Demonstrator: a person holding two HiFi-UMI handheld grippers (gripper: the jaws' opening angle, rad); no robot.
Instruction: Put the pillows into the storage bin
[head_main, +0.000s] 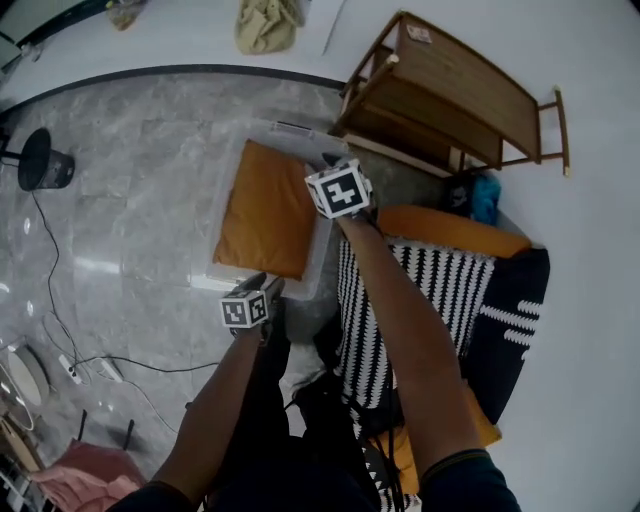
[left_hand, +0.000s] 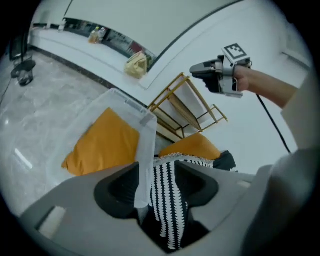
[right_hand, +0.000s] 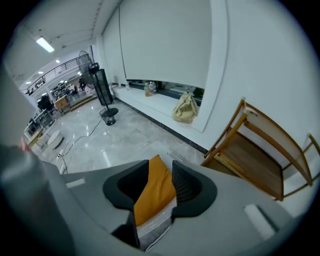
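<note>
Orange pillow flat in bin, whole only in head view; left tool, right tool spread.

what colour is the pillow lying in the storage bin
Plain orange; the pillow in the storage bin shows best in the head view.

A large open hall in an office-like or commercial building was shown, not a home. A polished grey stone floor was spread across the left of the head view, and loose cables and a power strip were trailed over it at lower left. At the upper left of the right gripper view, strip lights were seen on a high ceiling, with a railed gallery and desks beneath. A pedestal fan was stood nearby. A white ledge and a bare wooden rack were set against plain white walls. Pillows and a storage bin were laid straight on the floor.
</note>
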